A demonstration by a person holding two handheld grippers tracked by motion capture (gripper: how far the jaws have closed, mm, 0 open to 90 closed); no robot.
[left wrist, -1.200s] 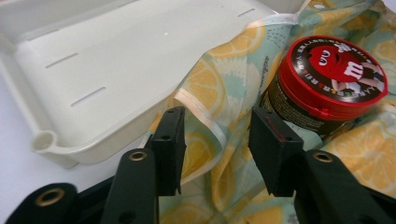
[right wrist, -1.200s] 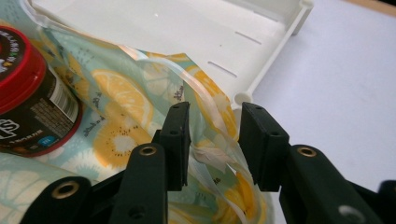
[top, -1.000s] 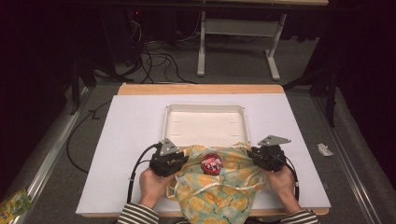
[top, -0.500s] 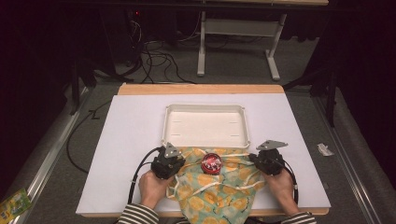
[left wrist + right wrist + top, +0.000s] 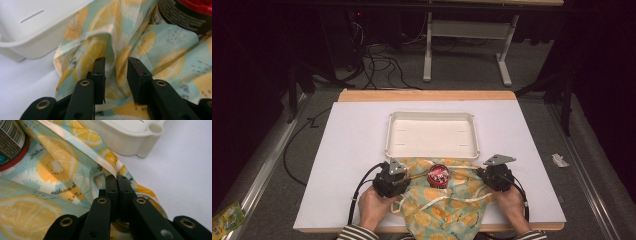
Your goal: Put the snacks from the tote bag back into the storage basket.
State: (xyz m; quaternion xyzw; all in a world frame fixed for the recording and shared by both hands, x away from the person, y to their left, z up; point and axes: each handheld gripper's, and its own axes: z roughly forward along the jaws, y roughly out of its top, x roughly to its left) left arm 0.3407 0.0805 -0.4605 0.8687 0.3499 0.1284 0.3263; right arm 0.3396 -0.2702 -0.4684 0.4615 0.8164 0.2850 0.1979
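Against the picture half a second back, little has shifted: the left gripper [image 5: 398,176] has edged slightly toward 9 o'clock along the near rim of the tray, while the right gripper [image 5: 493,176] sits much as it did, and the red-lidded jar [image 5: 438,175] has stayed between them. In the left gripper view the jaws stand spread, a raised fold of the lemon-print cloth bag [image 5: 115,50] rising in the gap between them; whether the pads touch it cannot be told. In the right gripper view the jaws are pressed together, pinching the hemmed edge of the lemon-print cloth bag [image 5: 75,170] just beside its white drawstring [image 5: 94,185]. The bag [image 5: 447,202] lies at 6 o'clock on the table, its far edge touching the near wall of the white tray [image 5: 432,150], which sits at the centre. The jar [image 5: 187,15] rests on the cloth, near the tray's near wall. A hand [image 5: 373,210] holds the left gripper and another hand [image 5: 512,207] the right, striped sleeves at the bottom edge. The table [image 5: 347,150] is covered in white, with a wooden strip along its far edge. Beyond it, at 12 o'clock, lie a grey carpeted floor [image 5: 462,75], tangled black cables [image 5: 377,60] and a white desk frame [image 5: 467,35] in a dark room.
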